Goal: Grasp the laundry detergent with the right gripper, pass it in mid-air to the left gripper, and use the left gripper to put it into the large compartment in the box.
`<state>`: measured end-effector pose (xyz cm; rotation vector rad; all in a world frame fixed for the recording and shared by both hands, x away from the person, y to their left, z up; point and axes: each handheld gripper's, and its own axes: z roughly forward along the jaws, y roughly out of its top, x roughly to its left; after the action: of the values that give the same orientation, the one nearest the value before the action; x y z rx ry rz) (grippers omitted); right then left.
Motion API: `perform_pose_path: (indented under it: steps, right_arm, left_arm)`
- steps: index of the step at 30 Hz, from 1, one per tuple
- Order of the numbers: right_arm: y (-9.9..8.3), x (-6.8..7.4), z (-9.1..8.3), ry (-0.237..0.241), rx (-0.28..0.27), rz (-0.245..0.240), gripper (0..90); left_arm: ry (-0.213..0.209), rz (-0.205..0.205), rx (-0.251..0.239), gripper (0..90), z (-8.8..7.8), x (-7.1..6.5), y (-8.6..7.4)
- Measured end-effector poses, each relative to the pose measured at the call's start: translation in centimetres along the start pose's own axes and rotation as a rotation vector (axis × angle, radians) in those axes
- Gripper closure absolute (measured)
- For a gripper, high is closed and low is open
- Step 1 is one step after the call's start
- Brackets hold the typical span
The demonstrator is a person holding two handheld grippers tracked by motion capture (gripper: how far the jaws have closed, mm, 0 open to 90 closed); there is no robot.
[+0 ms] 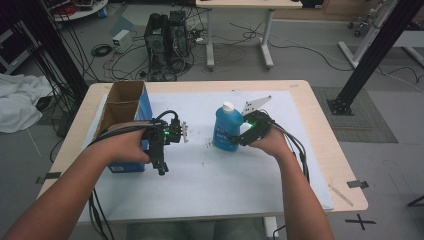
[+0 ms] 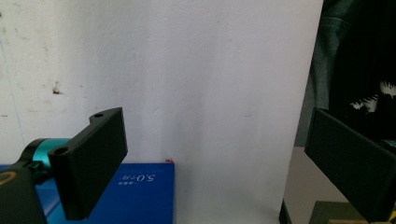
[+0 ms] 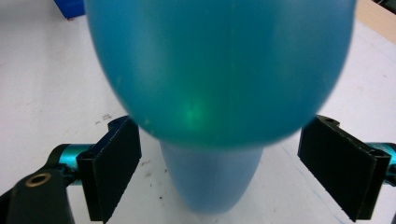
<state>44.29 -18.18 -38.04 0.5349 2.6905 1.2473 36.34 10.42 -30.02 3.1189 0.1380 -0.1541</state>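
Clearly, the blue bottle (image 1: 227, 128) stands upright on the counter (image 1: 320, 150), directly ahead of the right gripper (image 1: 246, 131), whose wide-open jaws flank it without touching. The left gripper (image 1: 183, 132), also open and empty, is farther away.

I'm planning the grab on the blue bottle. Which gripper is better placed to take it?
Right. The right gripper is open with the bottle close between its jaws. The left gripper is open too, beside the box, apart from the bottle.
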Motion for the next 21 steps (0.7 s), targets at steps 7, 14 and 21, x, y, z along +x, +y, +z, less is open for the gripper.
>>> perform_pose_path:
  steps: [7,14,21]
  right_arm:
    - [0.1,0.1,0.6,-0.001,-0.018,0.004,12.3]
    - [0.2,0.3,1.0,-0.008,-0.034,-0.002,12.4]
    - [0.1,0.4,1.6,-0.005,-0.037,-0.003,12.9]
  left_arm:
    - [0.000,-0.005,0.001,5.7,0.0,-0.1,-0.1]
    - [-0.005,-0.010,0.002,5.7,0.3,0.0,-0.2]
    - [-0.004,-0.009,-0.001,5.7,0.3,0.1,-0.2]
